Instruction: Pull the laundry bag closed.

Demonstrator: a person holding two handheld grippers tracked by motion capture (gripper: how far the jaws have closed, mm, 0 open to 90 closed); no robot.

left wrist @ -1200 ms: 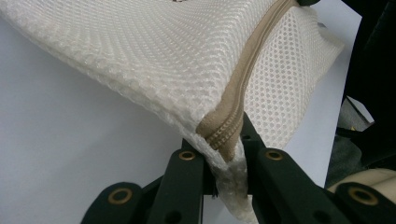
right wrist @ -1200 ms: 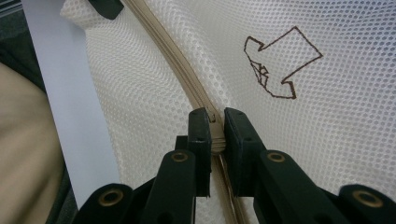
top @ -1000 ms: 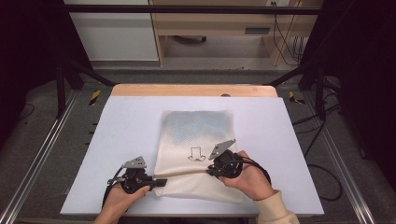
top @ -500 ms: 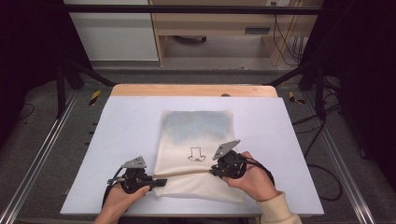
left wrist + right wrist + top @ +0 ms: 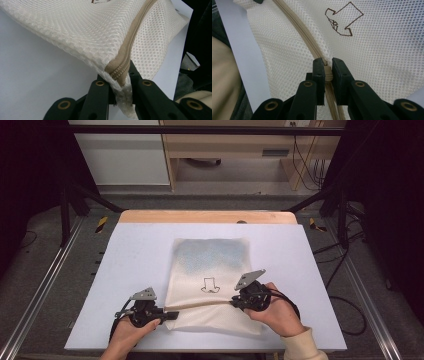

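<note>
Bench (image 5: 140, 250), white top, wood strip along far edge. Near edge partly cut off at the bottom of the high view; both forearms run out of frame there.

Mesh bag (image 5: 210, 270), cream, lies flat at bench centre, reaching toward the near edge. A bluish patch shows through its far half; contents too blurred to name. Small dark-outlined drawing (image 5: 210, 285) mid-bag; its subject hard to read from the high view, and an arrow-like outline in the right gripper view.

Zipper (image 5: 308, 35), tan, crosses the near part of the bag. Its slider is not made out; the right tongs cover that spot.

Left tongs (image 5: 120, 82), near the bench's near left corner: closed tight on the bag's corner at the zipper end, mesh bunched between the jaws.

Right tongs (image 5: 325, 72), near edge, right of centre: closed tight on the zipper line; what exactly is pinched stays hidden between the jaws.

Against the earlier frames: right tongs sit slightly farther right along the zipper; left tongs and bag unchanged.
</note>
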